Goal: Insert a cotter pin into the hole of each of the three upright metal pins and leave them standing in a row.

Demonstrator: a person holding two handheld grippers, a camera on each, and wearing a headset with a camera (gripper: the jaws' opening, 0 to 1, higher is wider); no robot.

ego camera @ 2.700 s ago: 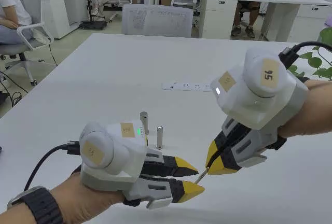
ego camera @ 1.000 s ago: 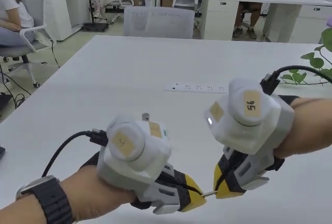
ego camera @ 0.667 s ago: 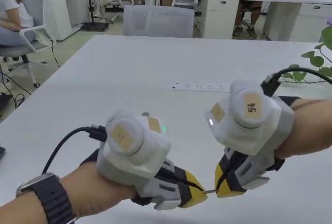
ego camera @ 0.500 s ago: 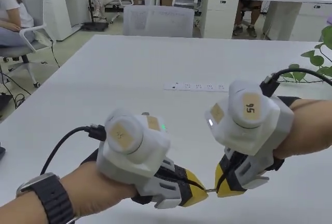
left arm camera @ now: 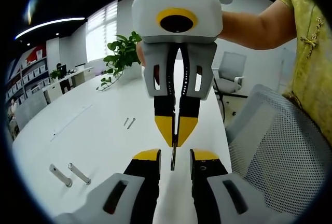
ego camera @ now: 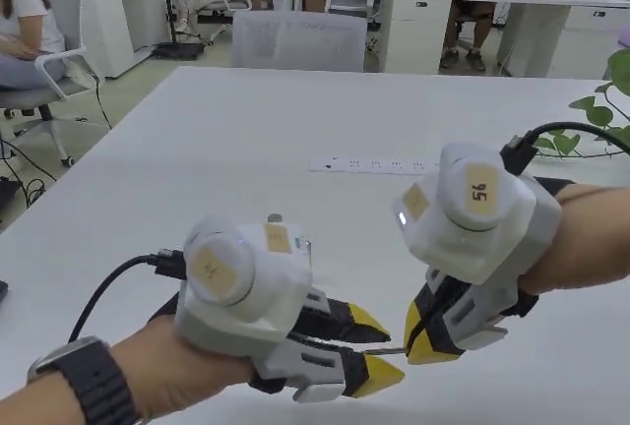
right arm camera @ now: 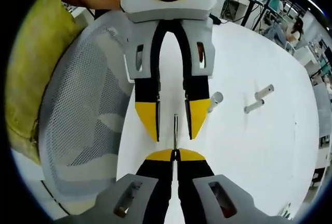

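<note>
Nearest the person, the left claw (ego camera: 379, 349) stands wide open and empty. Its tips straddle the cotter pin (right arm camera: 175, 128) without touching it, probably poised to take or steady it. The right claw (ego camera: 421, 346) is pinched tight on that pin's end and holds it level above the tabletop (ego camera: 246, 130). Beyond them, the metal pins (right arm camera: 215, 101) stand on the tabletop, well apart from both claws. A label (ego camera: 479, 192) on the right claw's housing reads "56".

Bright, even overhead light on the white table (ego camera: 246, 130), shadows on it faint and soft. The ceiling strip (left arm camera: 52, 24) and window (left arm camera: 101, 35) beyond the table blow out. Gripper views bend hard at edges; head view sharp.
</note>
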